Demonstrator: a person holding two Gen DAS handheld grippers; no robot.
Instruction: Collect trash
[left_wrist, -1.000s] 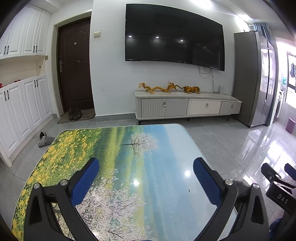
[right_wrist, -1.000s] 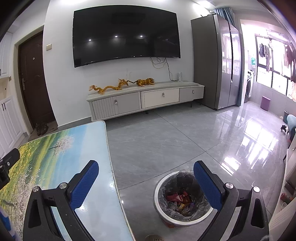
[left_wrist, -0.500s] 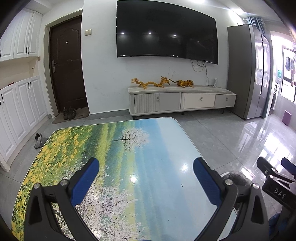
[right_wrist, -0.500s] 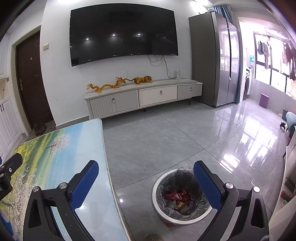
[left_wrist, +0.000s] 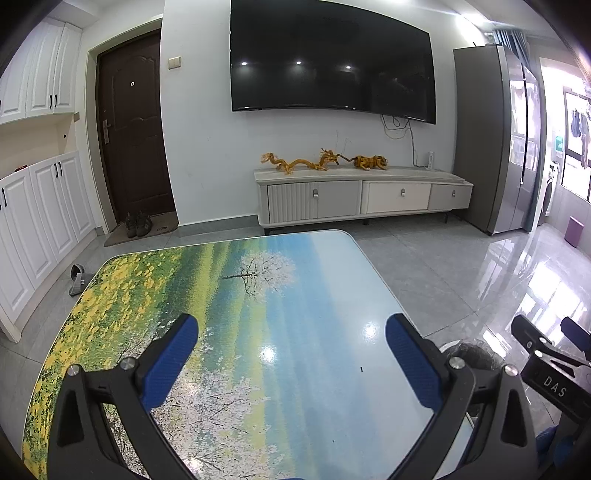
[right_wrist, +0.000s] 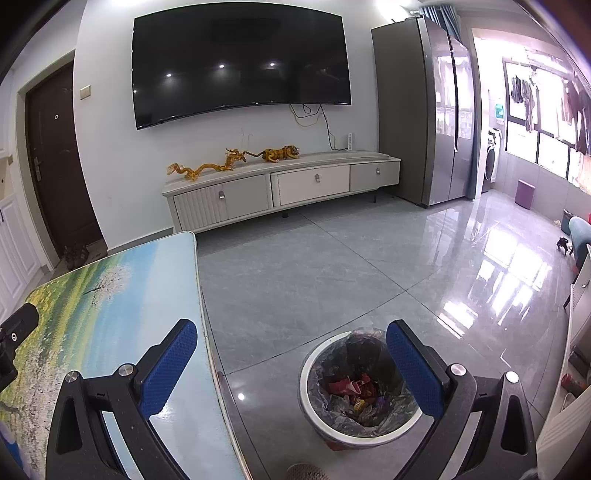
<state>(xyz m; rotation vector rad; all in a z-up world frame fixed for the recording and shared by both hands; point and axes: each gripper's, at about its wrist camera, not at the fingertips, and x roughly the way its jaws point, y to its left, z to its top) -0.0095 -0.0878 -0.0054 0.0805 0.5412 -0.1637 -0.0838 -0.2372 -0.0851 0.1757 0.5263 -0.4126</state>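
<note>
A round white trash bin (right_wrist: 314, 406) with a grey liner stands on the floor just right of the table; red and coloured wrappers (right_wrist: 354, 391) lie inside it. Its rim shows in the left wrist view (left_wrist: 465, 350). My right gripper (right_wrist: 291, 365) is open and empty, above the gap between the table edge and the bin. My left gripper (left_wrist: 291, 363) is open and empty above the table (left_wrist: 229, 295), which has a printed landscape top with no trash in view on it. The right gripper's tips show in the left wrist view (left_wrist: 550, 339).
A TV cabinet (left_wrist: 362, 195) with golden dragon figures stands at the far wall under a large TV (left_wrist: 328, 59). A fridge (right_wrist: 428, 122) is at the right, white cupboards (left_wrist: 37, 206) and a dark door (left_wrist: 133, 129) at the left. Glossy tile floor (right_wrist: 332, 266) lies beyond the bin.
Both views have shifted slightly: the left camera panned a little right, the right camera moved a little and the bin sits slightly lower left. Both grippers stay open and empty.
</note>
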